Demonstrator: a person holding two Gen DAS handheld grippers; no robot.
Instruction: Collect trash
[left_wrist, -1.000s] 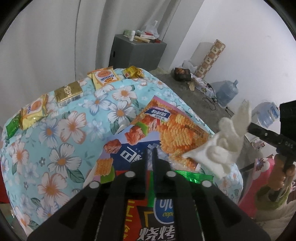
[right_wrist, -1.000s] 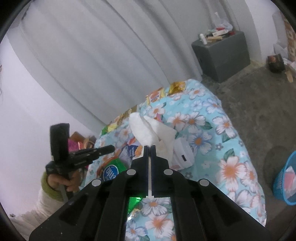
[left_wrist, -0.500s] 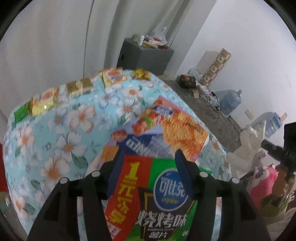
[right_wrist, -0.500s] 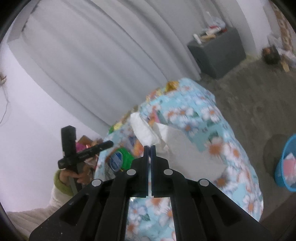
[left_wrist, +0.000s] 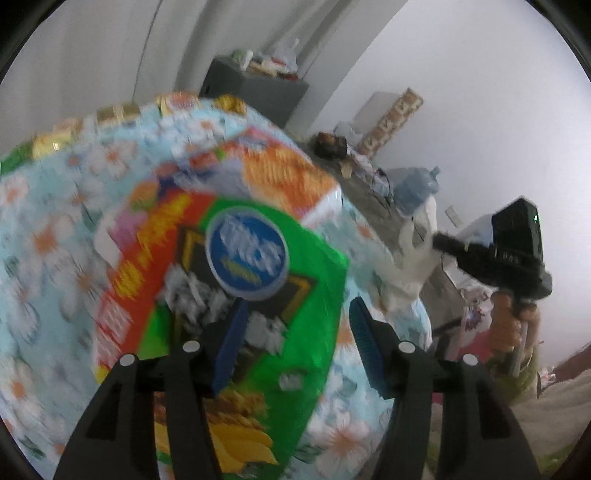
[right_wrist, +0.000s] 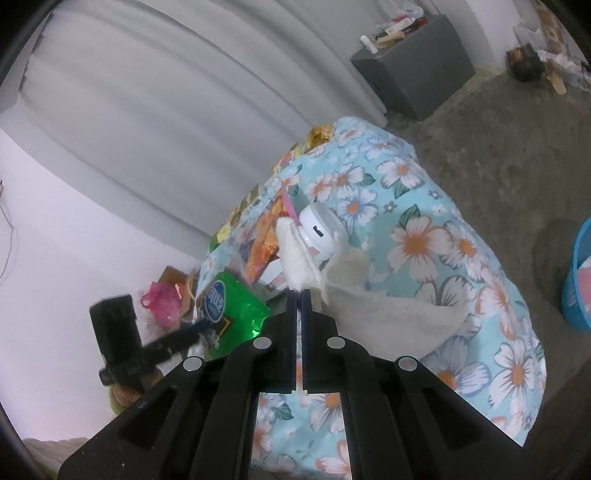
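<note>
Over the floral surface (right_wrist: 461, 258), a white tissue (right_wrist: 295, 258) is pinched in the right gripper (right_wrist: 299, 295)'s shut jaws, while the green bag (left_wrist: 258, 295), long axis running ahead, is straddled unclamped by the left gripper (left_wrist: 295, 343)'s half-open jaws.

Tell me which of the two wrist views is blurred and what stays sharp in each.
Left wrist view: motion blur smears the green chip bag and floral cloth; the left tool stays sharp. Right wrist view: mostly crisp, white tissue and right tool clear; fisheye bends the edges.
</note>
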